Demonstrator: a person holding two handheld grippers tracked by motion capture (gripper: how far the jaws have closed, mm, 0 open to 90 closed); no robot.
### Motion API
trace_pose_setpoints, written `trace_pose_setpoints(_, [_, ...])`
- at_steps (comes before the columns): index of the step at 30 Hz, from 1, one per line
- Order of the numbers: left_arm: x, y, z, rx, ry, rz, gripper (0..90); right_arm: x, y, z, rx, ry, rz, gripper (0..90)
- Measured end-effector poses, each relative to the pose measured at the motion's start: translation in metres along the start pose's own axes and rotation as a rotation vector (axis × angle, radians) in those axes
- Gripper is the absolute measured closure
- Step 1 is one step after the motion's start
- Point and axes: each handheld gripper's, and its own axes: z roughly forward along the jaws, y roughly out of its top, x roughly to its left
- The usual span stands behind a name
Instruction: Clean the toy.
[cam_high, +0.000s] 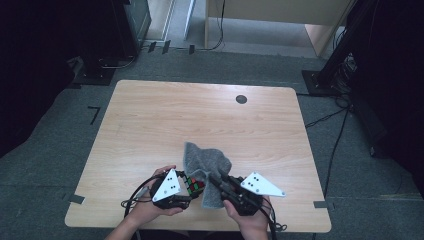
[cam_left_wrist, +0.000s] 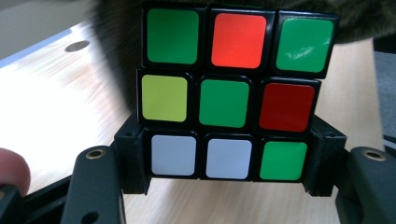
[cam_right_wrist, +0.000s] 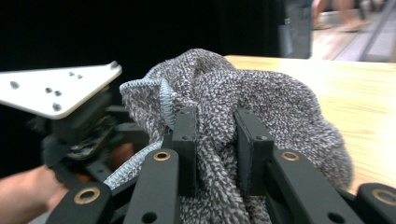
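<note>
High view: wooden table (cam_high: 150, 115). Both hands sit at the near edge, about the middle. The left gripper (cam_high: 189, 192) holds a puzzle cube (cam_high: 195, 185) just above the tabletop. The right gripper (cam_high: 218, 184) comes in from the other side with a grey knitted cloth (cam_high: 207, 162), which drapes from its jaws back toward the table centre. Cloth and cube look to be touching or almost so. It reads as the cube being braced while the cloth wipes it. A small dark round mark (cam_high: 241, 99) lies near the far edge, well apart from the work.

Left gripper view: the cube (cam_left_wrist: 231, 93) is clamped low down, with the jaws pressing its bottom layer from either side. The face toward the camera has mixed green, red, yellow and white stickers. A low grip leaves the upper layers free for wiping, I'd judge. The cloth (cam_left_wrist: 116, 42) is behind and over the cube's top. A fingertip (cam_left_wrist: 11, 168) shows at the lower left.

Right gripper view: the jaws are narrow, pinching a bunched fold of cloth (cam_right_wrist: 261, 107) between the pads (cam_right_wrist: 186, 135). The wad bulges ahead, good as a wiping pad. The left gripper's grey plate (cam_right_wrist: 56, 88) is off to the left, close by.
</note>
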Motion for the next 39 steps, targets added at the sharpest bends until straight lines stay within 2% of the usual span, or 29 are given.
trace_pose_setpoints(1, [-0.001,0.001,-0.001,-0.009,-0.008,0.001,34.1,0.003,-0.001,0.003,0.012,0.008,-0.026,72.6])
trace_pose_setpoints(2, [-0.002,0.003,-0.001,-0.008,-0.011,0.002,34.0,0.005,-0.003,0.005,0.035,-0.001,-0.034,72.4])
trace_pose_setpoints(3, [-0.002,0.003,-0.002,-0.005,-0.003,0.007,34.1,0.004,-0.005,0.006,0.029,-0.005,-0.034,72.2])
trace_pose_setpoints(5, [0.000,0.003,-0.004,-0.011,-0.007,-0.001,34.0,-0.004,-0.007,0.006,0.027,-0.017,0.002,72.3])
trace_pose_setpoints(7, [0.004,0.001,-0.007,-0.035,-0.009,-0.022,34.1,-0.017,-0.009,0.004,0.044,-0.079,0.029,72.7])
trace_pose_setpoints(9, [0.007,0.002,-0.008,-0.048,-0.006,-0.036,34.1,-0.026,-0.009,0.001,0.054,-0.109,0.054,72.8])
trace_pose_setpoints(12, [0.005,0.001,-0.005,-0.016,0.015,-0.009,34.1,-0.023,-0.005,-0.003,0.015,-0.074,0.066,72.8])
trace_pose_setpoints(15, [0.001,0.000,-0.001,0.001,0.012,0.006,34.1,-0.008,0.000,-0.003,-0.002,-0.005,0.031,72.7])
trace_pose_setpoints(16, [0.000,0.001,-0.001,-0.004,0.007,0.009,34.1,-0.001,0.000,0.000,0.001,0.024,0.003,72.5])
trace_pose_setpoints(17, [-0.001,0.002,-0.001,-0.013,0.001,0.007,34.1,0.003,-0.001,0.003,0.015,0.037,-0.019,72.5])
trace_pose_setpoints(18, [-0.001,0.003,-0.002,-0.009,0.002,0.008,34.0,0.006,-0.003,0.005,0.031,0.031,-0.034,72.2])
trace_pose_setpoints(19, [-0.001,0.003,-0.003,-0.011,0.006,0.007,34.1,0.005,-0.005,0.006,0.023,0.028,-0.035,72.2])
trace_pose_setpoints(20, [0.000,0.002,-0.004,-0.015,0.000,0.003,34.0,0.002,-0.006,0.007,0.022,0.027,-0.015,72.2])
trace_pose_setpoints(22, [0.003,0.002,-0.007,-0.033,-0.008,-0.012,34.1,-0.011,-0.007,0.005,0.027,-0.028,0.012,72.6])
trace_pose_setpoints(25, [0.009,0.003,-0.013,-0.088,-0.016,-0.047,34.1,-0.030,-0.009,-0.001,0.037,-0.100,0.067,72.9])
trace_pose_setpoints(26, [0.010,0.003,-0.015,-0.098,-0.018,-0.053,34.1,-0.035,-0.010,-0.003,0.030,-0.096,0.087,73.0])
trace_pose_setpoints(29, [0.013,0.003,-0.016,-0.111,-0.027,-0.070,34.1,-0.041,-0.010,-0.004,0.006,-0.028,0.133,73.9])
trace_pose_setpoints(32, [0.014,0.002,-0.016,-0.125,-0.043,-0.091,34.1,-0.038,-0.013,0.003,0.010,0.086,0.139,75.4])
trace_pose_setpoints(34, [0.015,0.002,-0.017,-0.129,-0.048,-0.097,34.0,-0.035,-0.017,0.008,0.015,0.108,0.131,76.4])
trace_pose_setpoints(36, [0.016,0.002,-0.019,-0.141,-0.056,-0.111,34.0,-0.038,-0.023,0.012,0.017,0.148,0.174,76.7])
trace_pose_setpoints(38, [0.018,0.003,-0.021,-0.154,-0.061,-0.127,34.0,-0.040,-0.028,0.018,0.064,0.188,0.186,76.6])
trace_pose_setpoints(39, [0.019,0.003,-0.021,-0.155,-0.059,-0.129,34.0,-0.039,-0.031,0.021,0.081,0.191,0.175,76.6])
